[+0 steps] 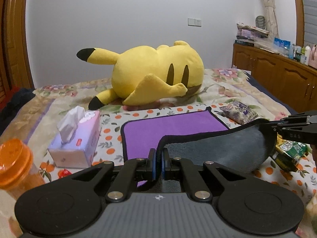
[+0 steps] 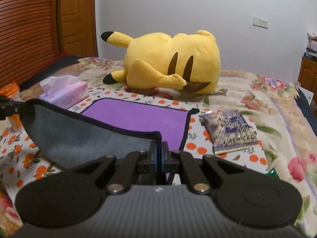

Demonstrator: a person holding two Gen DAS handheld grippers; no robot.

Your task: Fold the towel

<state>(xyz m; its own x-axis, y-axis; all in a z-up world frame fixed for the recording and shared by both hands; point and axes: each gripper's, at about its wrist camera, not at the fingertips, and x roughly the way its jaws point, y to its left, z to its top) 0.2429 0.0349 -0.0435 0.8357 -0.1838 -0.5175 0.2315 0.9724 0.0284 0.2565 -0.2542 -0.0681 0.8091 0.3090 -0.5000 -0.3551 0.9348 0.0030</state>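
A towel, purple (image 1: 170, 127) on top and grey underneath with a black hem, lies on the bed; it also shows in the right wrist view (image 2: 138, 117). Its near edge is lifted, showing the grey side (image 1: 221, 148) (image 2: 79, 136). My left gripper (image 1: 159, 154) is shut on the near left corner. My right gripper (image 2: 159, 148) is shut on the near right corner, and shows at the right edge of the left wrist view (image 1: 277, 128). The lifted edge sags between them.
A yellow plush toy (image 1: 158, 73) lies behind the towel. A pink tissue box (image 1: 77, 138) and an orange-lidded jar (image 1: 15, 162) are left of it. A snack packet (image 2: 231, 132) lies to the right, a green packet (image 1: 287, 152) near. A wooden cabinet (image 1: 277, 75) stands far right.
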